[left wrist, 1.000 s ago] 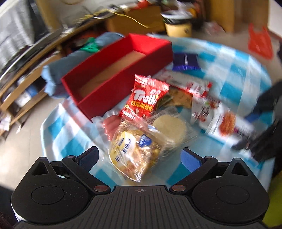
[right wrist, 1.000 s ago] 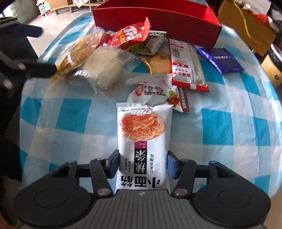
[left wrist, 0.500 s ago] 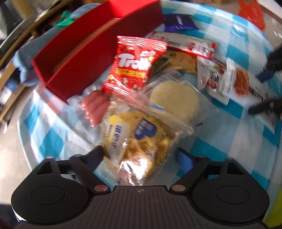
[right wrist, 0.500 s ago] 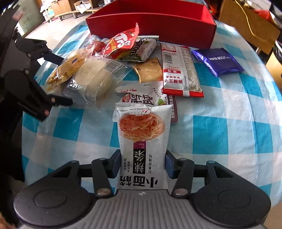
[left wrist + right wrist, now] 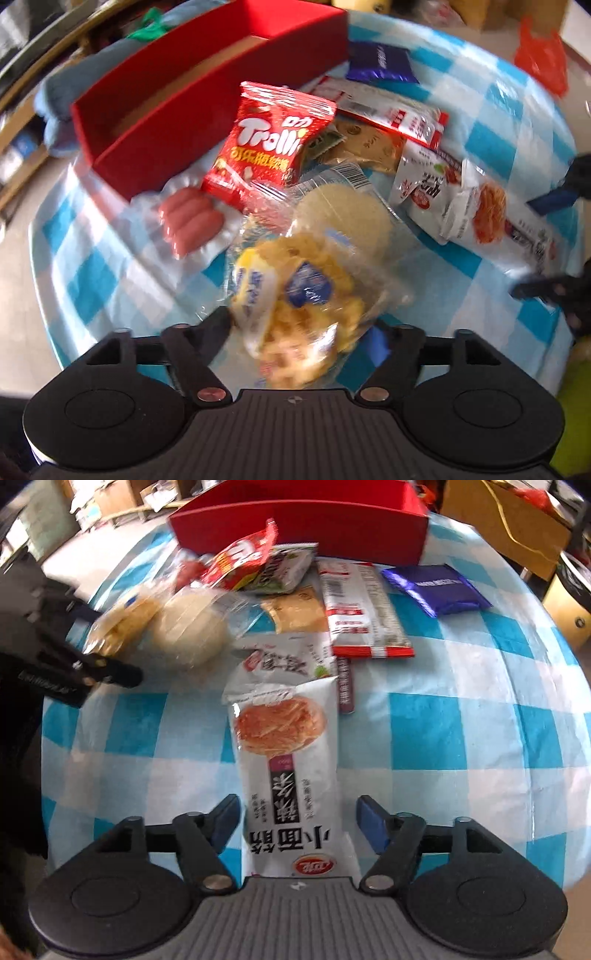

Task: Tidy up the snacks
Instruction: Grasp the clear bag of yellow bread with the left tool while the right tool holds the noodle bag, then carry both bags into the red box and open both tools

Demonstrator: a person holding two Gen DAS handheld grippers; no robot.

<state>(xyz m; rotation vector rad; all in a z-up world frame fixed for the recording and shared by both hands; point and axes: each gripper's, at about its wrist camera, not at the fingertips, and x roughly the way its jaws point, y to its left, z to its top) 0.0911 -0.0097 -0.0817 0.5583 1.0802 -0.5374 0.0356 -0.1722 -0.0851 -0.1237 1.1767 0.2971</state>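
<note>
A pile of snacks lies on a blue-checked table in front of a red box [image 5: 207, 110]. My left gripper [image 5: 301, 332] is open with its fingers on either side of a yellow waffle bag [image 5: 295, 295]. Its pads do not clearly press the bag. Beyond it lie a round cake pack [image 5: 343, 218], a red Trolli bag [image 5: 269, 140] and sausages [image 5: 192, 218]. My right gripper [image 5: 297, 823] is open around the near end of a white noodle-snack packet [image 5: 288, 757], with gaps on both sides. The red box also shows in the right wrist view [image 5: 303, 524].
A purple packet [image 5: 436, 587], a long red-and-white packet [image 5: 362, 609], a tan packet [image 5: 295, 613] and a green packet [image 5: 284, 568] lie near the box. The checked tablecloth [image 5: 461, 720] shows to the right. Shelves and cartons stand beyond the table.
My left gripper moved forward around the waffle bag, with its fingers closer together. My right gripper's fingers spread wider apart from the noodle packet.
</note>
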